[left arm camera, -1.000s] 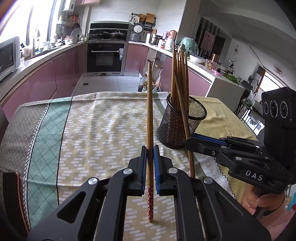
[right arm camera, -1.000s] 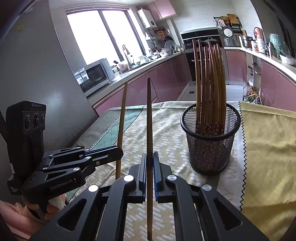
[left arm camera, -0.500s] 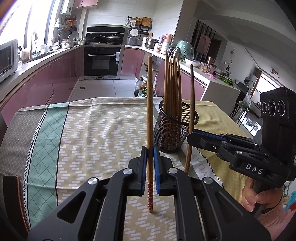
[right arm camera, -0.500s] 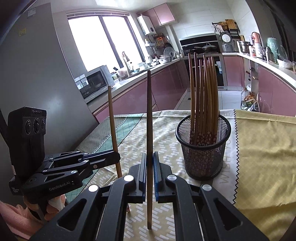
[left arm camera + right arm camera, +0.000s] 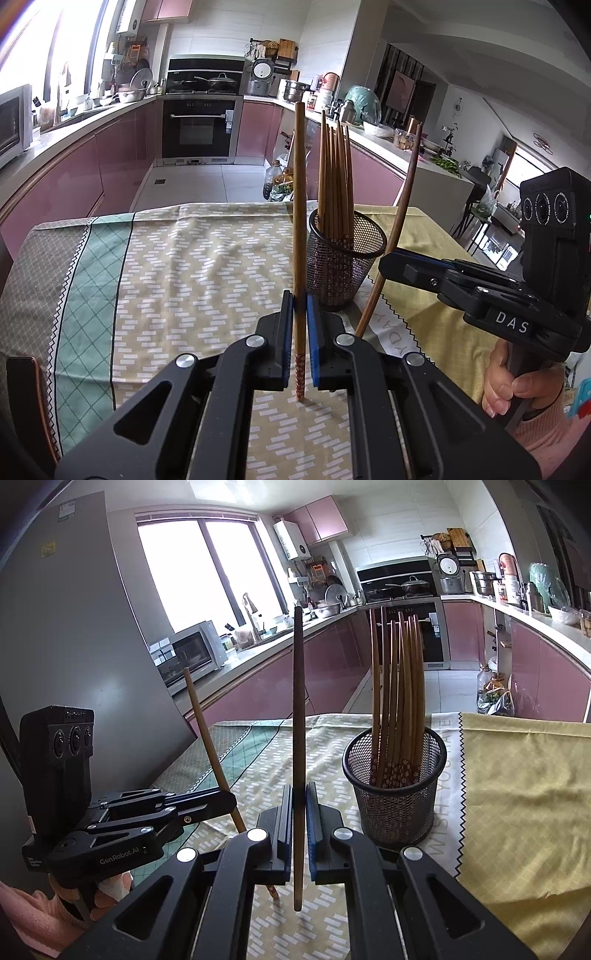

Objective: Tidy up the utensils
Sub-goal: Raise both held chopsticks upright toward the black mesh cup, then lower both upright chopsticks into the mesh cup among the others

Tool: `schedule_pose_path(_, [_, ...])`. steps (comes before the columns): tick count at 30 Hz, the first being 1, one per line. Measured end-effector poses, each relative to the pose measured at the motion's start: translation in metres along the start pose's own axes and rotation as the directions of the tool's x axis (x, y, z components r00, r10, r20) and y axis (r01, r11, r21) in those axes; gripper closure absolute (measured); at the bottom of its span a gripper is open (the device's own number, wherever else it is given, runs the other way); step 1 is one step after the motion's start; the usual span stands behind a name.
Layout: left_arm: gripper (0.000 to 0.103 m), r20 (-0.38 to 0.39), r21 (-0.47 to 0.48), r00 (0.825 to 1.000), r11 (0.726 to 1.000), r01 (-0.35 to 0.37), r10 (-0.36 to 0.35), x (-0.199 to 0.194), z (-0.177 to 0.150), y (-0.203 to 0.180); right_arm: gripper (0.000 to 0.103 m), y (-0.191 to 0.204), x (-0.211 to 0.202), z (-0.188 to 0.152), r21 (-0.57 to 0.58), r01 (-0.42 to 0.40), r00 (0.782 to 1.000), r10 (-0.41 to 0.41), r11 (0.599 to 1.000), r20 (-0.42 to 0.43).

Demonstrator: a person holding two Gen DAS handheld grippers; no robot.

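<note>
A patterned tablecloth (image 5: 192, 266) covers the table, bearing a mesh holder (image 5: 395, 797).

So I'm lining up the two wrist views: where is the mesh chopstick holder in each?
Left wrist: mesh holder is right of centre, just beyond the left claw.
Right wrist: mesh holder is right of centre, beyond the right claw.
Shared landmark: the black oven.
</note>
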State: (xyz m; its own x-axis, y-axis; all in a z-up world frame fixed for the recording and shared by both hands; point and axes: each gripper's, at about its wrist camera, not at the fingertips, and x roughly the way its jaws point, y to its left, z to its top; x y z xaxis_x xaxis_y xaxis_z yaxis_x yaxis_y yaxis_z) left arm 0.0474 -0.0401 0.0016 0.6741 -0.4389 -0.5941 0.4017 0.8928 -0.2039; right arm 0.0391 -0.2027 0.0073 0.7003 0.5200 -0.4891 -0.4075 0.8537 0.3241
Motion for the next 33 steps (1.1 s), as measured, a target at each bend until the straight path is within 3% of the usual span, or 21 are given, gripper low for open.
schedule_pose_path(33, [0.095, 0.029, 0.033, 0.999, 0.999, 0.02, -0.021, 0.001, 0.018, -0.012, 0.097, -0.008, -0.018, 0.018, -0.018, 0.036, 0.997, -0.035, 0.999, 0.062])
